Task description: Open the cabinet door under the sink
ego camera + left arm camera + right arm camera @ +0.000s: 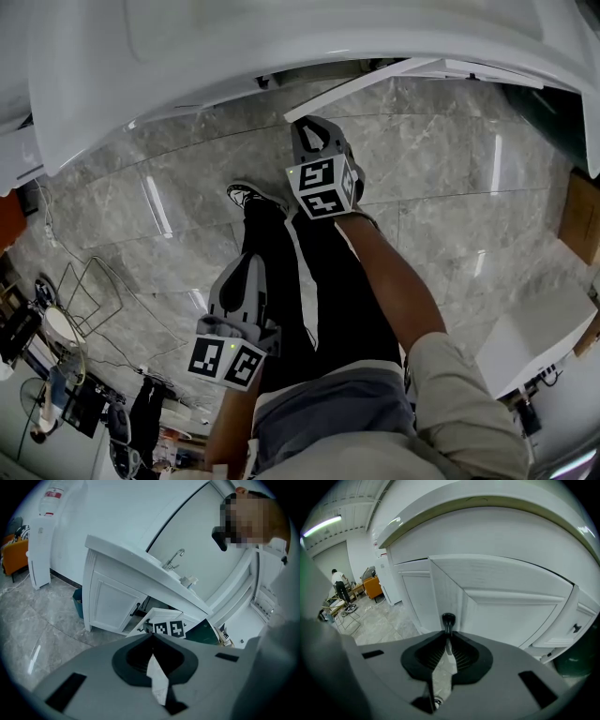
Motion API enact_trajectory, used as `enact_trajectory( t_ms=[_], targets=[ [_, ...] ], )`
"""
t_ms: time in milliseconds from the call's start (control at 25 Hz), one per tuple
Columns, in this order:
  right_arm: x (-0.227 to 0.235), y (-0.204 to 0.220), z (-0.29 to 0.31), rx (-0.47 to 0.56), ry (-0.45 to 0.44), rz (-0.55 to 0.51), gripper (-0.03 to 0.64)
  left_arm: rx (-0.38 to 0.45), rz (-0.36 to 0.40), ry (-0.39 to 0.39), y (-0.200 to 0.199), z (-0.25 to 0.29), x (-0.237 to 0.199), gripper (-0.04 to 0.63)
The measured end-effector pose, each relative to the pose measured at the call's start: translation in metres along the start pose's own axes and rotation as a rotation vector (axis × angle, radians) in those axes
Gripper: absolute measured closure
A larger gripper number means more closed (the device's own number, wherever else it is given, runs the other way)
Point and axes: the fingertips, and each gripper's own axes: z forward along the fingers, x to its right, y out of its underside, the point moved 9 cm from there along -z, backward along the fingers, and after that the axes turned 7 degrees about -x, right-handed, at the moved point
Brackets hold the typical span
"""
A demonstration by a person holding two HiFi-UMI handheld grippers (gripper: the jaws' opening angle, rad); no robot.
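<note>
right gripper (448, 637): clamped on black handle (448, 619) | cabinet door (501, 603): partly swung out, 12 o'clock in head view | left gripper (151, 637): closed, empty | risk: handle may be lost from jaw tips if pulled off the hinge arc

Cabinet door (511, 606) under sink (158, 564); handle (448, 619) inside right hand-held gripper (448, 638).

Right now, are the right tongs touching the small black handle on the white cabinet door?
Touching: right gripper view shows right tongs pinching the black handle.
</note>
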Motion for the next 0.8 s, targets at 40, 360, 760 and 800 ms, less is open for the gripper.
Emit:
enact_trajectory(
  t_ms=[40,360,760,800],
  targets=[
    [0.001,0.001,-0.001,0.001,-0.002,-0.004,0.565,-0.001,-0.001,0.000,0.000,0.001,0.000,0.595],
    [0.002,0.008,-0.005,0.009,-0.026,-0.029,0.565,-0.019,0.014,0.000,-0.003,0.005,-0.001,0.595],
    [0.002,0.022,-0.015,0.007,-0.051,-0.077,0.565,-0.045,0.020,0.009,0.000,0.007,0.000,0.595],
    [0.002,0.023,-0.016,0.007,-0.054,-0.083,0.565,-0.046,0.019,0.011,0.000,0.008,0.000,0.595]
  ],
)
